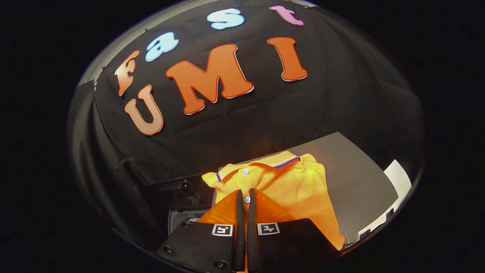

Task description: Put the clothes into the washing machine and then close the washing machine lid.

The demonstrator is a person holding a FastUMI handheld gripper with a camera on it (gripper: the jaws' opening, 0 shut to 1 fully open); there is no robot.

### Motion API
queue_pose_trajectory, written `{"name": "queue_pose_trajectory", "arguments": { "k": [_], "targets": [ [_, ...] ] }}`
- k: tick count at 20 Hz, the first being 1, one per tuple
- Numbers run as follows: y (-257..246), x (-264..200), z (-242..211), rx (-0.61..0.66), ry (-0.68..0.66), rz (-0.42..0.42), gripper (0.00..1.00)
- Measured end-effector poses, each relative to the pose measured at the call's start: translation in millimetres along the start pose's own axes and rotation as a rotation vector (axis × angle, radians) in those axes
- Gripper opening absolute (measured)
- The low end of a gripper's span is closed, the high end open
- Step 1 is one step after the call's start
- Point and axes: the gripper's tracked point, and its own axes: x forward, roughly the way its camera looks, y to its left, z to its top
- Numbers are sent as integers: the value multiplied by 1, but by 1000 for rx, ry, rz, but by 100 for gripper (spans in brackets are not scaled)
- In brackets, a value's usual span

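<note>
An orange polo shirt (291, 182) with white buttons and a purple-edged collar lies bunched on a flat grey surface (352, 178), collar pointing away from me. My gripper (245, 194) is down on the shirt's button placket. Its two black fingers (239, 212) stand almost together, a narrow fold of fabric and one button pinched between them. The shirt's lower part spreads under and to the right of the fingers. Left of the shirt, beside the left finger, a dark recess with a grey rounded rim (182, 220) shows; I cannot tell if it is the washing machine's opening.
A white panel (398, 178) borders the grey surface on the far right. Dark black parts (178, 189) sit just left of the shirt's collar. The booth's black cloth wall rises close behind the grey surface.
</note>
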Motion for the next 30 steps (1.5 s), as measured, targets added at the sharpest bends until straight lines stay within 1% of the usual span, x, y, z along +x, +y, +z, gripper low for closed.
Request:
{"name": "queue_pose_trajectory", "arguments": {
  "k": [4, 9, 13, 17, 19, 24, 27, 30],
  "targets": [
    [54, -15, 7, 34, -30, 89, 10],
    [127, -20, 0, 6, -23, 195, 10],
    [187, -10, -20, -15, 7, 284, 10],
    [239, 6, -54, -34, 70, 360, 10],
    [259, 20, -73, -59, 106, 382, 10],
    [291, 61, -121, -44, 204, 420, 10],
    [299, 86, -148, -35, 251, 416, 10],
    [296, 107, -179, -51, 310, 389, 10]
  ]
}}
